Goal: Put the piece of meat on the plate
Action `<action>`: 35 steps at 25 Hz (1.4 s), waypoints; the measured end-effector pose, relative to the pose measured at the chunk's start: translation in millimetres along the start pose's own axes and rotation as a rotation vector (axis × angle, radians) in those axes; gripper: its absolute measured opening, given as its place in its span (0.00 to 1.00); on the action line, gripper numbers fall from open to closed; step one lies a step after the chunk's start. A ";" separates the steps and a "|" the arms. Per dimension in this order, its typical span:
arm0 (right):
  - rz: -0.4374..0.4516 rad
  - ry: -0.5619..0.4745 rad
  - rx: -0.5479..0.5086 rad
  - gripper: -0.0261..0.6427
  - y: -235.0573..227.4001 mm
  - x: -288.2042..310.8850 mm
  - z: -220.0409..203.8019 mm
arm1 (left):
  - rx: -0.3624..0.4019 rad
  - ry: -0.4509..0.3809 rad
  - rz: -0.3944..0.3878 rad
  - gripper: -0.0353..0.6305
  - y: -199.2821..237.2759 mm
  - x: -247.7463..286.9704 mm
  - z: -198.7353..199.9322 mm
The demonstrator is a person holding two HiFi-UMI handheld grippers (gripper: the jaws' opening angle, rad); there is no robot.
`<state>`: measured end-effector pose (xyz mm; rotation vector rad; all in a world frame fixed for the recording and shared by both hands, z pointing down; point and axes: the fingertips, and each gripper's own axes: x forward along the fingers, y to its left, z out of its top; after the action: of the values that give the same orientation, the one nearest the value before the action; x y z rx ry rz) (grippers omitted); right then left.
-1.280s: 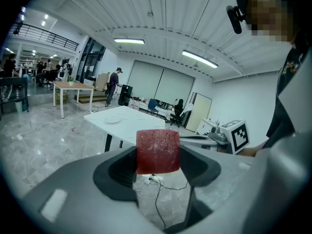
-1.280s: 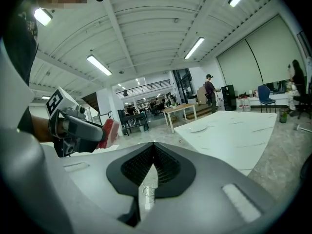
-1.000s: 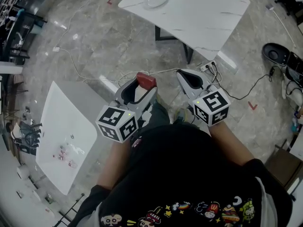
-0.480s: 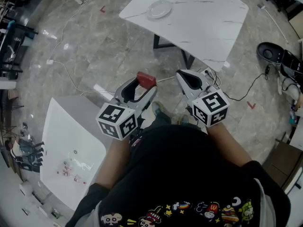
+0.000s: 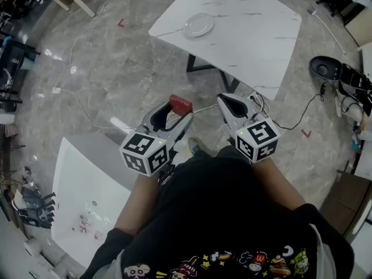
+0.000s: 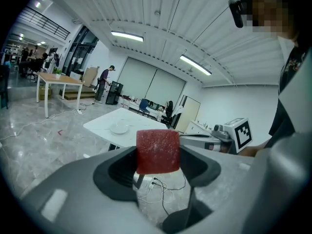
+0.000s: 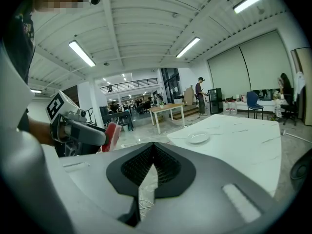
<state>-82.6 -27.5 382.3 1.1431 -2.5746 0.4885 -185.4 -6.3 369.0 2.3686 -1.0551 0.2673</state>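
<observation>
Two grippers hang over the floor. Left gripper (image 5: 173, 111) pinches the meat (image 5: 180, 104) at its jaw tips; right gripper (image 5: 230, 101) has its jaws pressed together. Plate (image 5: 199, 24) sits on the table (image 5: 258, 31), well apart from the meat.

A white marble-topped table (image 5: 250, 28) stands on a grey stone floor (image 5: 116, 68). A white plate (image 5: 199, 24) lies on the table, close to its left edge and well away from the right one. On the floor, a power strip (image 5: 254, 97) with tangled leads sits by the table's near corner, a white cable (image 5: 57, 90) trails off to the left, and a red mark (image 5: 121, 23) shows beyond the table's left corner. A second white table (image 5: 81, 179) carries a few small things (image 5: 87, 225) at its near end, too small to tell.
</observation>
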 end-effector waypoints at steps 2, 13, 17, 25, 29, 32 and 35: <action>-0.004 0.002 0.003 0.07 1.0 6.0 0.4 | 0.000 0.002 -0.004 0.63 7.4 0.4 1.2; -0.001 0.013 0.009 0.07 -19.8 33.1 11.0 | -0.006 0.013 -0.005 0.63 26.6 22.5 16.9; 0.018 0.013 0.014 0.07 -37.7 43.6 15.0 | -0.004 0.023 0.010 0.63 31.7 41.6 24.9; 0.076 0.021 0.024 0.07 -94.9 59.4 23.6 | -0.024 0.037 0.053 0.63 30.7 101.3 42.6; 0.097 0.019 0.026 0.07 -125.6 75.2 33.8 | -0.021 0.044 0.073 0.63 37.1 130.3 56.4; 0.116 0.026 0.034 0.07 -144.9 78.5 35.7 | -0.029 0.057 0.095 0.63 38.2 149.2 61.4; 0.145 0.025 0.029 0.07 -161.7 83.2 41.1 | -0.026 0.070 0.127 0.63 42.7 167.6 67.0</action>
<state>-19.4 -201.1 407.9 0.9570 -2.6493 0.5697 -105.9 -172.1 392.7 2.2557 -1.1703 0.3770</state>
